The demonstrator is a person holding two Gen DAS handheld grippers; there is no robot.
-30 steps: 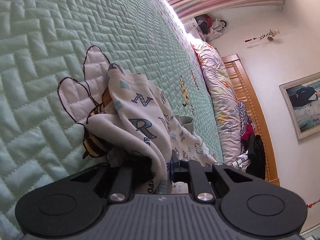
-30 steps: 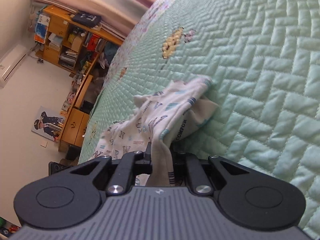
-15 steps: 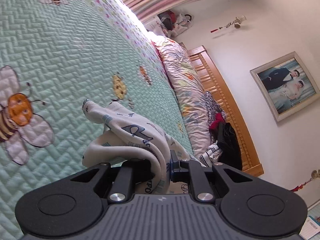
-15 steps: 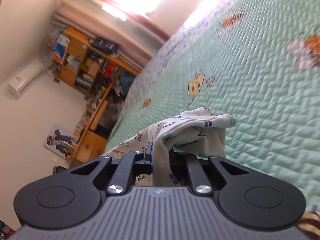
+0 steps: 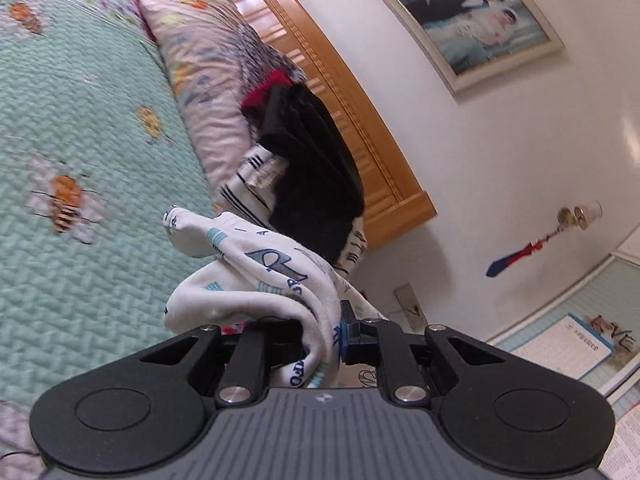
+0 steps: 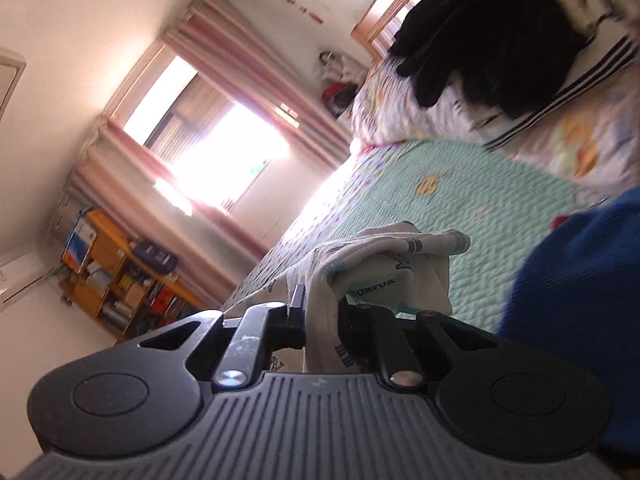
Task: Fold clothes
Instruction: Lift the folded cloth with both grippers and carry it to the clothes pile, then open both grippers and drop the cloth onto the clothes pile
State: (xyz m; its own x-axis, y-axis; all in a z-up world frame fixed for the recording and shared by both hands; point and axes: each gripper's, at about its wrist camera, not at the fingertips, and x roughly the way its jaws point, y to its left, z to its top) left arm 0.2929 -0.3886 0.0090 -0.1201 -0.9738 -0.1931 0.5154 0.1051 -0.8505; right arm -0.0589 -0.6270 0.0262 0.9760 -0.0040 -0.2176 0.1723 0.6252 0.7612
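The letter-printed white garment [image 5: 276,276] has been lifted clear of the mint quilted bedspread [image 5: 80,288] since a second ago, when it was trailing on the quilt ahead of both sets of fingers. It is now pinched at two places and bunches in folds just beyond the fingertips, with the bedspread seen well below and behind it. In the right wrist view the same garment [image 6: 384,264] is draped out of the jaws and hangs forward over them. From this it is judged that the piece has been picked up and is being carried or shaken out, so that it can be laid flat before any fold is made; no fold is seen yet.

The left gripper [image 5: 320,344] is clenched on a thick fold of cloth, which passes between the fingers and spills down toward the gripper body. The right gripper [image 6: 320,320] is likewise clamped on a gathered edge, the cloth rising between the jaws.

Both grippers are pointed nearly level, only a little downward, and both views have swung from the quilt up toward the room: the wooden headboard [image 5: 360,120], a pile of dark clothes [image 5: 316,160] on the pillows and a framed picture [image 5: 472,20] lie far ahead of the left fingers, the bright window [image 6: 208,148] far ahead of the right. A blue sleeve [image 6: 580,300] is seen just right of the right fingers.
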